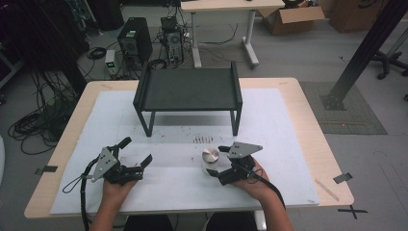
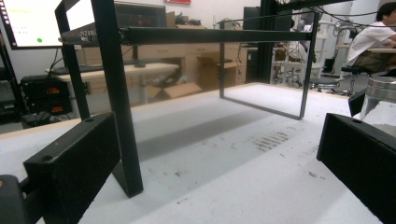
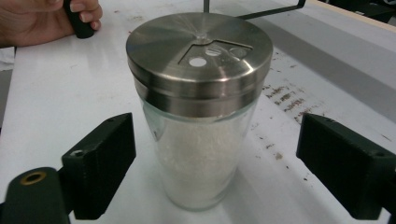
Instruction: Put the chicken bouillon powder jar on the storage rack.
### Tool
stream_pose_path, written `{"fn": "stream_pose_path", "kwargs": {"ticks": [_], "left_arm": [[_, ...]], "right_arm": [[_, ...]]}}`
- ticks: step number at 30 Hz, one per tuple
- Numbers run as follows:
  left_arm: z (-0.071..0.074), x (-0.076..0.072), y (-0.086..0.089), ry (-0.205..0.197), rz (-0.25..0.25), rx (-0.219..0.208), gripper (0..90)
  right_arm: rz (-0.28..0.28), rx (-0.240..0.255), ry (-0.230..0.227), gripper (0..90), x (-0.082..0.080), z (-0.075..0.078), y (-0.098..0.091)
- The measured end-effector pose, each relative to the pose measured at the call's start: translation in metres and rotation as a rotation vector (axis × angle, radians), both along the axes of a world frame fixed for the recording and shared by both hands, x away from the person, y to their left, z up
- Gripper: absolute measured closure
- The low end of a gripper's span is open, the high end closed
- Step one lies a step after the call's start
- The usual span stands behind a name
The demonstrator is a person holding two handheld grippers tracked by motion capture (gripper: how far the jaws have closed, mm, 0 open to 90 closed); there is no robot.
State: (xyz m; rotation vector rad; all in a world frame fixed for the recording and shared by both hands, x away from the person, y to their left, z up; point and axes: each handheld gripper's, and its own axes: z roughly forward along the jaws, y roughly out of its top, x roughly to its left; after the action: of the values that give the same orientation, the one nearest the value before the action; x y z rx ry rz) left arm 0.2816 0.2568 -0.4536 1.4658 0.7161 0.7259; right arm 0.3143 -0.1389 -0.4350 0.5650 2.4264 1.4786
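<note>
Still early days: the shaker [image 3: 198, 107] stands on the white mat [image 1: 288, 139] between the right gripper's [image 1: 215, 162] wide jaws, not yet pinched. Left gripper [image 1: 137, 151] gapes, holding nothing. Grab and lift remain.

Shaker [image 1: 210, 156] is standing upright on the white mat [image 1: 288, 144], near the table's [image 1: 308, 110] front edge, right of centre. Right gripper [image 1: 215, 161] is sitting just behind it on the person's side, a jaw flanking each side, neither touching. Left gripper [image 1: 137, 151] is resting well apart to the left. Shelf stand [image 1: 187, 89] is standing farther back, mid-table, stain marks [image 1: 203, 140] lying between it and the shaker.
</note>
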Motion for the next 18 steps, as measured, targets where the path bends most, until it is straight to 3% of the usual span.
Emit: {"fn": "stream_pose_path", "kwargs": {"ticks": [10,18], "left_arm": [[0.0000,-0.0002,0.0002,-0.002,0.000,0.001,0.2],[0.0000,-0.0001,0.0002,-0.001,0.000,-0.001,0.2]], "right_arm": [[0.044,0.011,0.010,23.8,0.0010,-0.0015,0.0061],[0.044,0.017,0.014,29.1,0.0034,-0.0029,0.0074]]}}
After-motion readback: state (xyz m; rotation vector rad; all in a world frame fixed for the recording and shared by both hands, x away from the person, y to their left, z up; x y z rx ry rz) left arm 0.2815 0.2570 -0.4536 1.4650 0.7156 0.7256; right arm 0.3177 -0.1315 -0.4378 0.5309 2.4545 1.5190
